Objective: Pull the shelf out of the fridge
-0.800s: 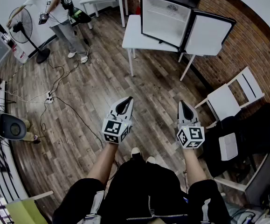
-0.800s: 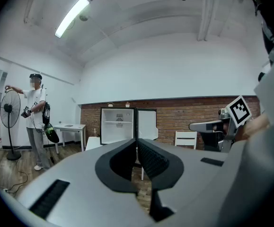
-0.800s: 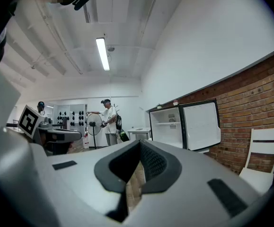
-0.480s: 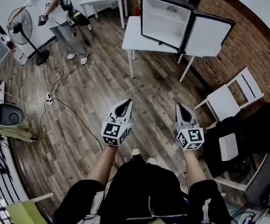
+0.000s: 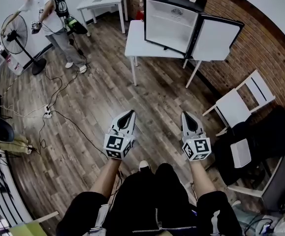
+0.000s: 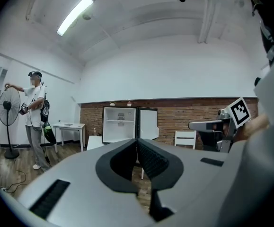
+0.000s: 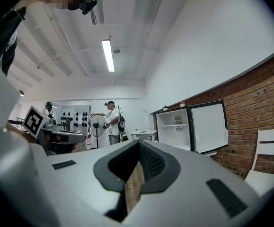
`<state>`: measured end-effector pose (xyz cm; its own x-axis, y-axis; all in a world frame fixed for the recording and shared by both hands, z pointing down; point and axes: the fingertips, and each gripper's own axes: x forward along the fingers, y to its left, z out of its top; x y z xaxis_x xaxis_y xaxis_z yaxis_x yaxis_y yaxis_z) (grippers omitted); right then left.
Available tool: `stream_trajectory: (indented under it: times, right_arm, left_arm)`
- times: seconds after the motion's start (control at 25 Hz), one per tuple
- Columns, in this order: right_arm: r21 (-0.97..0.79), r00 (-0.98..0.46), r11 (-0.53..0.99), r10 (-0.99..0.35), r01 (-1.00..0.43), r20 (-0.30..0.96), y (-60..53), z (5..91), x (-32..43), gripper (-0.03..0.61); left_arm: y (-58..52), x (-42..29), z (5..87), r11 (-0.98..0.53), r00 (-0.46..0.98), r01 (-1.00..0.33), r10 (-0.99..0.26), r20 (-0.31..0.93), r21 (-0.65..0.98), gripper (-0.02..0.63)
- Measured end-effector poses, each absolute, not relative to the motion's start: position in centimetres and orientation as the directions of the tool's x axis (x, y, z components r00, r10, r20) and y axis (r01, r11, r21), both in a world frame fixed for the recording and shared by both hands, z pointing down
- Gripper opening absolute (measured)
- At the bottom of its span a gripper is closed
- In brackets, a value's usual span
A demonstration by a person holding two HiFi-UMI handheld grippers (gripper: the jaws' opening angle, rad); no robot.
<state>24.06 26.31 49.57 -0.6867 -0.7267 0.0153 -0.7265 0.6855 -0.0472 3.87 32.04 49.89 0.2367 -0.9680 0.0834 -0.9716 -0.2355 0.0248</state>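
A black-cased fridge (image 5: 174,21), its shell faintly glossy and its open interior smooth white plastic, stands on a matt white table (image 5: 135,41) against a wall of rough red brick (image 5: 260,43). The shelf (image 7: 176,125) inside looks pale and smooth, its material unclear. In front of the fridge, the floor (image 5: 98,92) is worn wood plank with a dull sheen. Beside the fridge, a chair (image 5: 238,104) shows smooth white paint. Facing the fridge, the left gripper (image 5: 131,113) and right gripper (image 5: 186,115) have matt grey plastic shells, black ribbed pads (image 6: 151,157) and printed black-and-white marker cubes (image 5: 115,145).
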Motion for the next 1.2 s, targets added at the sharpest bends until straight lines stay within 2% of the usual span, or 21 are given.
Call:
stream_trajectory:
  times: [0.68,1.2]
  right_arm:
    - [-0.093,-0.663,0.658,-0.748,-0.747,0.03,20.2,50.8,20.5,0.003]
    - [-0.13,-0.676,0.669,-0.736,-0.732,0.016,5.2,50.6,15.0,0.003]
  left_arm:
    - [24.8,1.9,50.5,-0.28,0.281,-0.96,-0.955,0.095,0.033,0.023]
    - [10.4,-3.3,50.1,-0.268,0.268,-0.963,-0.956,0.117,0.012,0.023]
